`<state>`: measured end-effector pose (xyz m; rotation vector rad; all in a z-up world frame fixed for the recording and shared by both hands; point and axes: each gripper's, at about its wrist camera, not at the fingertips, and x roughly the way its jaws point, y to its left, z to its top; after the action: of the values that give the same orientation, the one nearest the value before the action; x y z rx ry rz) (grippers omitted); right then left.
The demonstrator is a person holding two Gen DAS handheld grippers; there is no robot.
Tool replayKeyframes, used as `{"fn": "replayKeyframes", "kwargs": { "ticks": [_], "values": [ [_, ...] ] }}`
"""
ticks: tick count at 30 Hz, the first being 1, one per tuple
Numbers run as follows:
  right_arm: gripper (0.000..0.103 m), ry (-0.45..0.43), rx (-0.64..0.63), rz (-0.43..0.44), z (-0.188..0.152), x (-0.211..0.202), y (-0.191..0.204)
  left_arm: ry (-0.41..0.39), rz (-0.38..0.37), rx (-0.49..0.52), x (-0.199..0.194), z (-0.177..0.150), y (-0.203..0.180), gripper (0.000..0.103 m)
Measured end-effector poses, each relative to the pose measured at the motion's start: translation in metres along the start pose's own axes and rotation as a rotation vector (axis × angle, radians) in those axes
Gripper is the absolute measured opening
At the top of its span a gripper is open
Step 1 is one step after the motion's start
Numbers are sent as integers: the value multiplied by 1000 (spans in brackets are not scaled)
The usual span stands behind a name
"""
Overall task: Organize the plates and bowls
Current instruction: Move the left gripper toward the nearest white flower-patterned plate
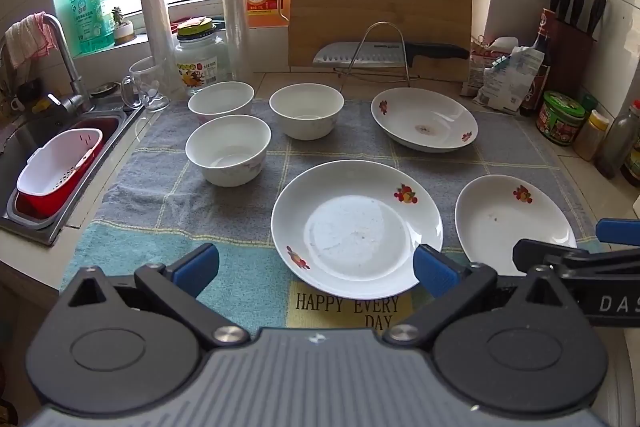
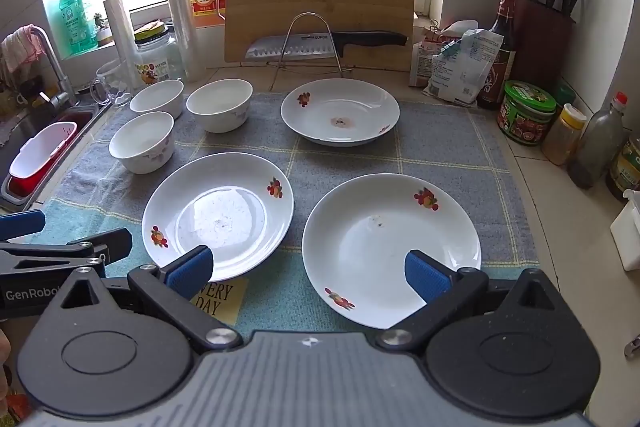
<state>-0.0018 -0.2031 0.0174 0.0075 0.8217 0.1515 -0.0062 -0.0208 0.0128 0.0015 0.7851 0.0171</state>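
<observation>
1. Covering most of the counter, a grey and teal checked cloth [image 1: 224,211] carries all the dishes; a yellow patch on its near edge reads "HAPPY EVERY DAY".
2. Leaning upright against the window at the back, a wooden cutting board [image 1: 380,7] stands behind a wire rack with a cleaver [image 1: 360,54] laid across it.
3. Sitting to the left of the cloth, the sink [image 1: 24,147] holds a white and red drain basket [image 1: 56,171].
4. Hovering over the near edge of the cloth, the left gripper [image 1: 316,269] has its blue pads spread wide with nothing between them; the near left plate lies beyond and below its pads.
5. Hanging beside it, the right gripper [image 2: 308,273] is likewise spread wide and empty, above the near rim of the near right plate.
6. Three white plates with fruit prints lie apart on the cloth: the near left plate [image 1: 356,229], the near right plate [image 2: 390,251], and the far plate [image 1: 424,119] just in front of the wire rack.
7. Three white bowls stand upright on the cloth's left part: the front bowl [image 1: 228,151], the back left bowl [image 1: 221,102] just behind it, and the back right bowl [image 1: 306,111] between the other bowls and the far plate.
</observation>
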Motion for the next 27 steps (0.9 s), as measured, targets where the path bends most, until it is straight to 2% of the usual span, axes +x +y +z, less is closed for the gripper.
{"fn": "replayKeyframes", "kwargs": {
  "ticks": [10, 16, 20, 27],
  "values": [
    [103, -64, -41, 59, -2, -8, -21, -33, -38, -13, 1, 1, -18, 102],
    [103, -113, -51, 87, -6, -7, -42, -62, -38, 0, 2, 1, -33, 102],
    [103, -114, -46, 94, -12, -3, -59, -89, -32, -15, 2, -1, -40, 102],
    [103, -122, -64, 90, -21, 2, -84, -79, -106, 1, 4, 2, -52, 102]
  ]
}}
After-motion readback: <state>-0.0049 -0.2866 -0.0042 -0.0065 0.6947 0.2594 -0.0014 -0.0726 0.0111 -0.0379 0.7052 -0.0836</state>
